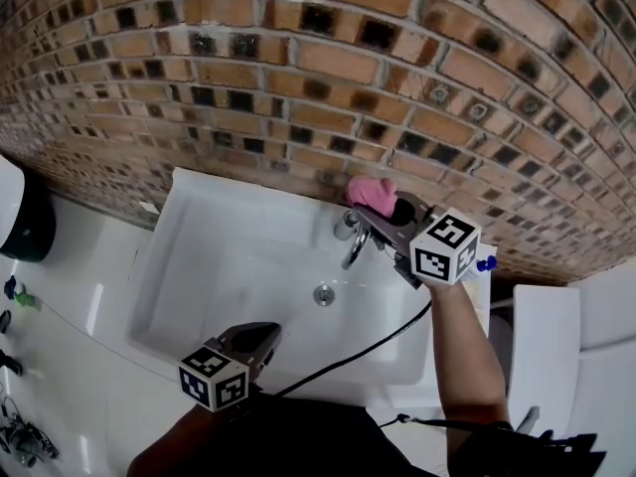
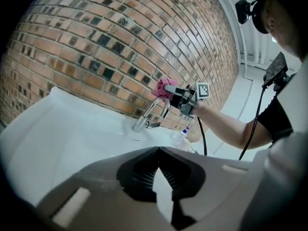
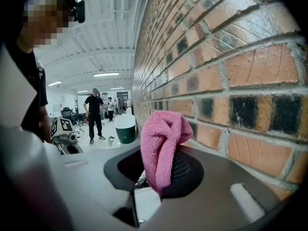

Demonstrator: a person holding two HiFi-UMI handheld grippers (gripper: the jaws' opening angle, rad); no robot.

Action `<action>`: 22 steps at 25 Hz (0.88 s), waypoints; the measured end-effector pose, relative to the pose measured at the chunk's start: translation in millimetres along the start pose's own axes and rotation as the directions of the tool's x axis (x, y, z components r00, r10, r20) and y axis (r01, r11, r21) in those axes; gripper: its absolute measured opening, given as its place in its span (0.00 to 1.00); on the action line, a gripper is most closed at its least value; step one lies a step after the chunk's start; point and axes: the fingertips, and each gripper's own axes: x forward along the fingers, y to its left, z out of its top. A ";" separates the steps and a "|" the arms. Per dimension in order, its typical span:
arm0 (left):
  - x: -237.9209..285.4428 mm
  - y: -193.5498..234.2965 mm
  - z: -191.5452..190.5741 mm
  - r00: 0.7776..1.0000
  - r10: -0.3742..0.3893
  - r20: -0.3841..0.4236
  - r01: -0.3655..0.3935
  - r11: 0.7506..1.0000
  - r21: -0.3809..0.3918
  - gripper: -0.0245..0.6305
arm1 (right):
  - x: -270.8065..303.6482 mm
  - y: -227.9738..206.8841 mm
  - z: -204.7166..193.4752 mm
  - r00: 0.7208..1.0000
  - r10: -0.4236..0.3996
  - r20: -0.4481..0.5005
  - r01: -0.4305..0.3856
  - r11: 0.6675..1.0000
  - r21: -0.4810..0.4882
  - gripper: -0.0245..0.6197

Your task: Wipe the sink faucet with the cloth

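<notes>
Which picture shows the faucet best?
The left gripper view: the faucet shows its curve and base from the side. The head view only looks down on it. In the right gripper view the cloth covers nearly all of it.

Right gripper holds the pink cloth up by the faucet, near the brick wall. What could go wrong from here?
1. The pink microfibre cloth bunches loosely above the jaws of the right gripper; rubbing may drag it out.
2. The gripper sits close to the brick wall, so a wide stroke over the chrome faucet may scrape it.
3. The small clear bottle beside the forearm might get knocked.
</notes>
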 end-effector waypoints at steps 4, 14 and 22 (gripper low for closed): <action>-4.8 -3.2 0.1 1.000 -0.019 -0.006 0.019 1.000 0.020 0.04 | -2.8 15.9 -0.9 1.000 -0.013 -0.007 0.012 1.000 -0.027 0.16; -13.6 -12.1 -7.7 0.997 -0.059 -0.039 0.061 0.996 0.061 0.04 | -5.8 54.6 -15.1 0.987 -0.161 0.015 0.162 0.985 -0.066 0.16; -15.9 -16.4 -10.1 0.996 -0.074 -0.055 0.079 0.993 0.083 0.04 | -4.7 82.8 -38.3 0.980 -0.198 0.027 0.199 0.978 -0.058 0.17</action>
